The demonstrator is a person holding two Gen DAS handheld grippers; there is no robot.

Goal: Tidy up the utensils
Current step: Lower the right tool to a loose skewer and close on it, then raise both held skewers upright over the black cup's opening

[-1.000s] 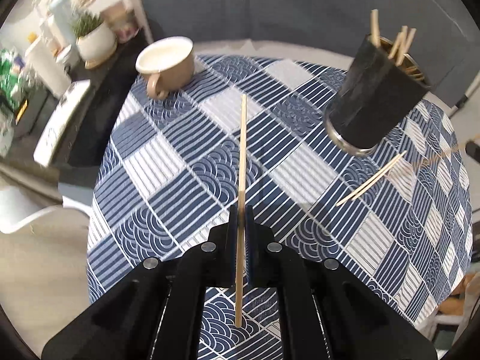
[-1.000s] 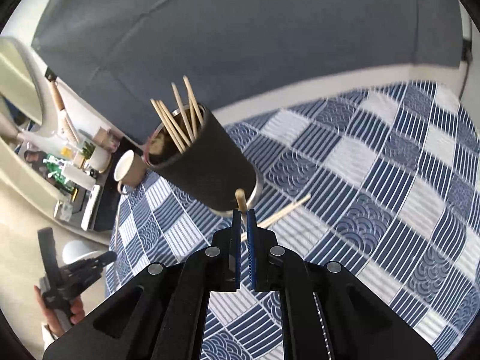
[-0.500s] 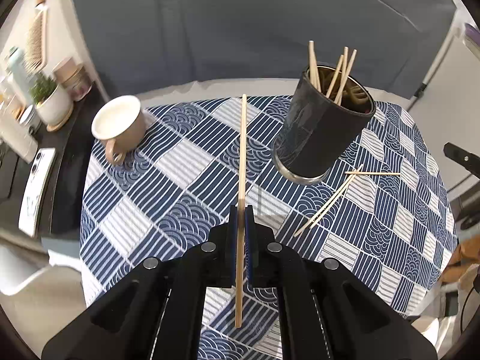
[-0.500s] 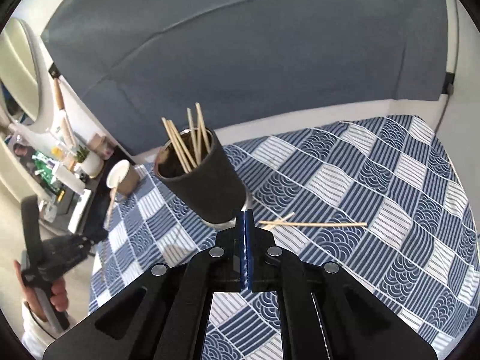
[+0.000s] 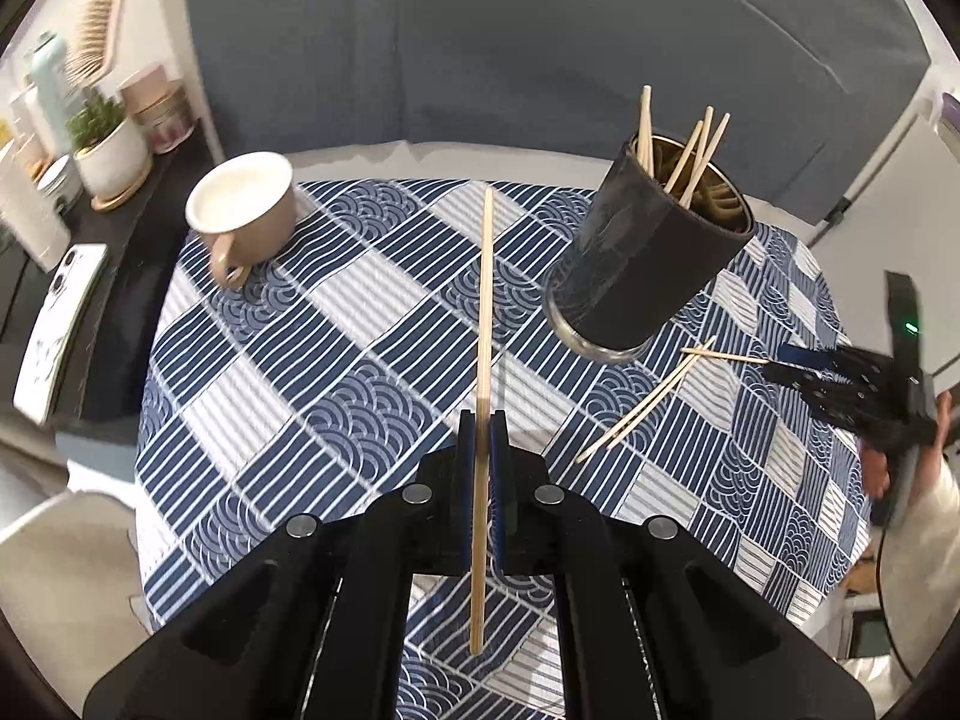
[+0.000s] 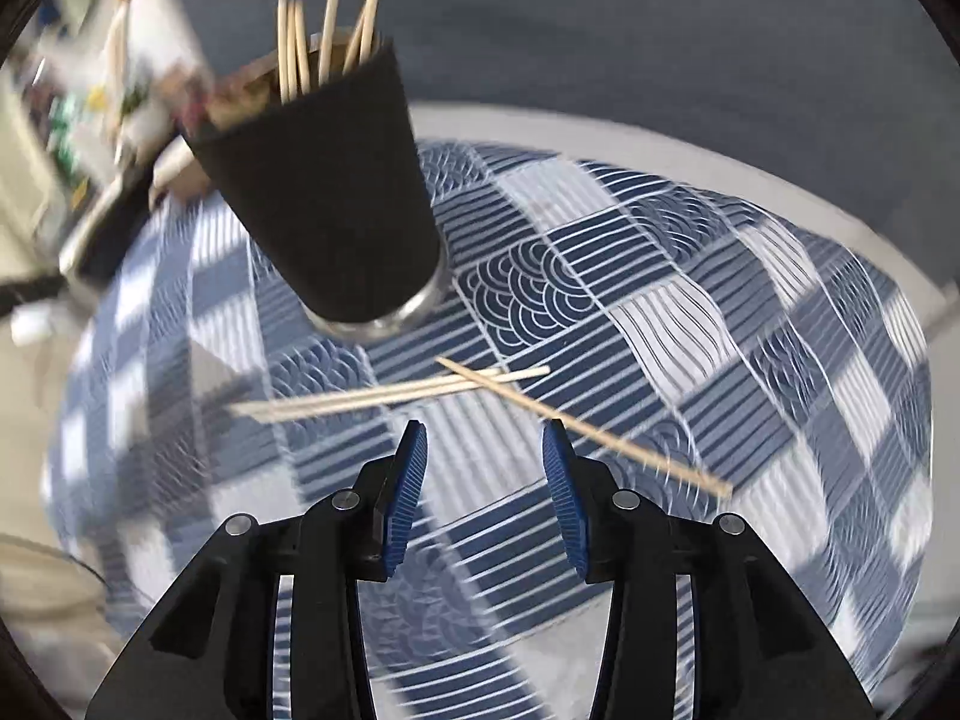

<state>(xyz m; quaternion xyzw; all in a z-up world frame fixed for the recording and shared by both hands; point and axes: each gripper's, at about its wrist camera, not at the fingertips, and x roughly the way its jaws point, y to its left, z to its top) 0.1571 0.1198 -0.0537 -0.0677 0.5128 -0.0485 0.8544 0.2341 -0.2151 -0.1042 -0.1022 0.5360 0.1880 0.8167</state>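
My left gripper (image 5: 481, 420) is shut on a wooden chopstick (image 5: 483, 324) that points forward above the table, left of the black holder cup (image 5: 645, 261). The cup holds several chopsticks and also shows in the right wrist view (image 6: 336, 198). My right gripper (image 6: 485, 450) is open and empty, low over the cloth just short of three loose chopsticks: a pair (image 6: 384, 396) lying side by side and a single one (image 6: 600, 432) crossing them. The loose chopsticks (image 5: 645, 402) and the right gripper (image 5: 840, 384) also show in the left wrist view.
A beige mug (image 5: 246, 216) stands at the far left of the blue patterned tablecloth (image 5: 336, 360). A side shelf with a plant pot (image 5: 111, 150) and a phone (image 5: 57, 324) runs along the left. A grey wall lies behind the table.
My right gripper has opened and dropped down close to the loose chopsticks. My left gripper has kept hold of its chopstick and shifted a little, so the cup looks nearer.
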